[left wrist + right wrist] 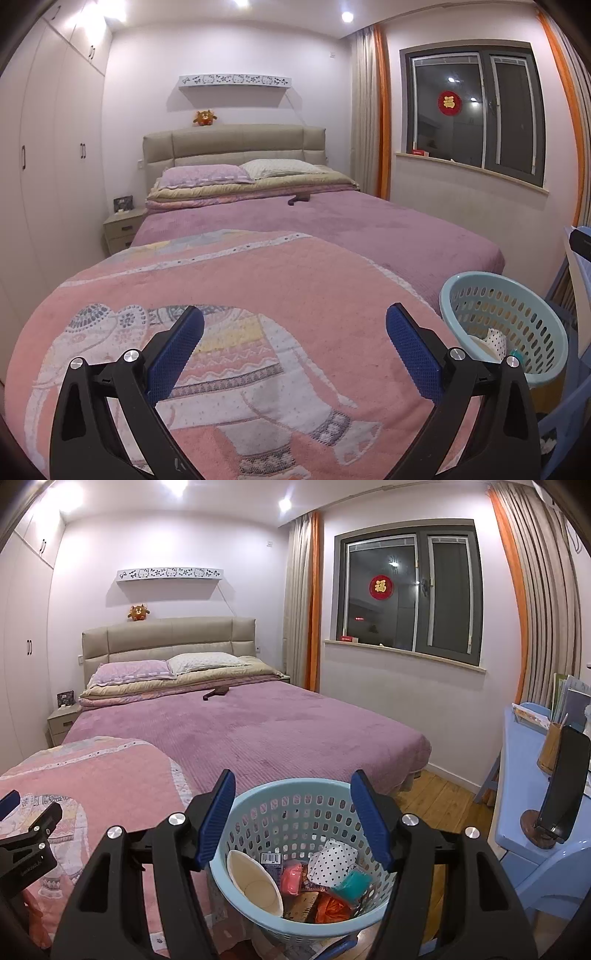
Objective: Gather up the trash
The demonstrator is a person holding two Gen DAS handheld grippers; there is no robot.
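Pale blue plastic, pierced with rows of slots: the basket [295, 853] stands just ahead of and below your right gripper [293, 819], its rim framed between the two blue pads [218, 812]. The jaws stand wide apart and hold nothing; neither pad touches the rim. Inside the basket lies the collected trash: a squashed paper cup [255, 882] nearest the left finger, a dotted white wrapper [332, 860] toward the right finger, a pink packet [291, 880] and a teal packet [351, 884] between them, and an orange scrap [330, 910] at the bottom. Beyond the fingertips runs the bed [258, 731] under a purple cover, with a dark object [216, 693] lying far ahead near the pillows. To the right of the right finger stands a blue desk [517, 812] carrying a phone on a stand [565, 786].

Your left gripper [295, 332] is also spread wide and empty, hovering over the pink elephant blanket [258, 295] at the foot of the bed. From there the basket [506, 325] sits just outside the right finger, beside the bed's edge.
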